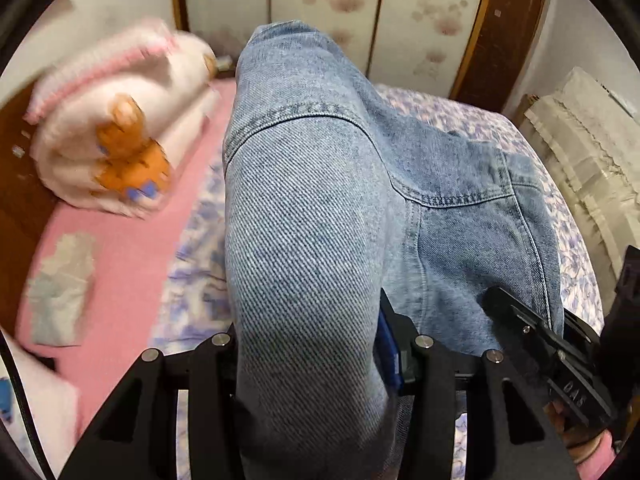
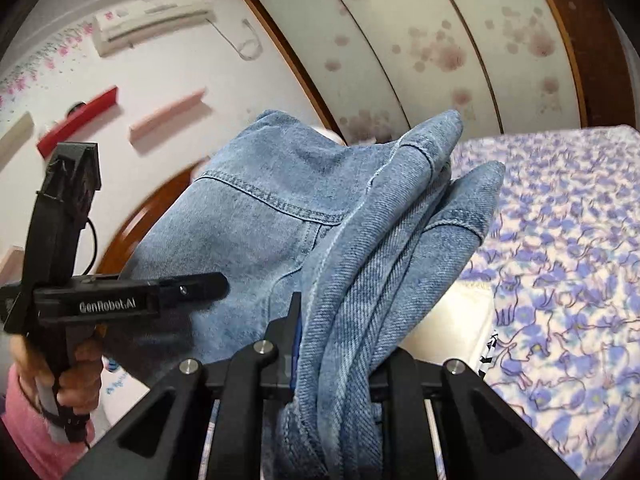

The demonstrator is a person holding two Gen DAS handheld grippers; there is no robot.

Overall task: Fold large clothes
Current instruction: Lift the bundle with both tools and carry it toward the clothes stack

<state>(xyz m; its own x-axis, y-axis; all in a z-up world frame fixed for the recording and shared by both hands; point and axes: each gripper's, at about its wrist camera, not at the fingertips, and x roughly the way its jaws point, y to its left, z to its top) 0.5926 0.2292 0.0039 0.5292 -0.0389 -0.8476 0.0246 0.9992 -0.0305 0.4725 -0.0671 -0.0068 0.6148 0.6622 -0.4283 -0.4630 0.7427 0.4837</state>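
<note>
Denim garment (image 1: 312,208), pale blue, held up off the bed (image 1: 460,116) between both grippers. Looks like a jacket or jeans; yoke seams show, but which garment I cannot tell.

Left gripper (image 1: 316,364): clamped on a thick bundled fold of the denim, which fills the gap between the fingers and bulges forward over them. Right gripper (image 2: 340,364): closed tight on several stacked layers of denim edge, the layers fanning up and out past the fingers.

In the right wrist view the left gripper shows side-on at the left, with the hand (image 2: 76,376) on its handle and a pink sleeve (image 2: 24,432) below.

Progress, as a judgement: mid-fold at best. The cloth is already doubled into layers at the right grip, so some gathering is done, but the garment is airborne and bunched, not flat. Left to do: lay it on the floral sheet, square the edges, finish the folds.

Surroundings: folded white and pink blanket (image 1: 116,120) with orange print on the pink sheet (image 1: 132,248), blurred. Sliding floral panels (image 1: 340,0) behind.

Hidden or unclear: the fingertips of both grippers are buried in denim. The garment's lower part and full outline are cut off. Background smeared by motion blur.
</note>
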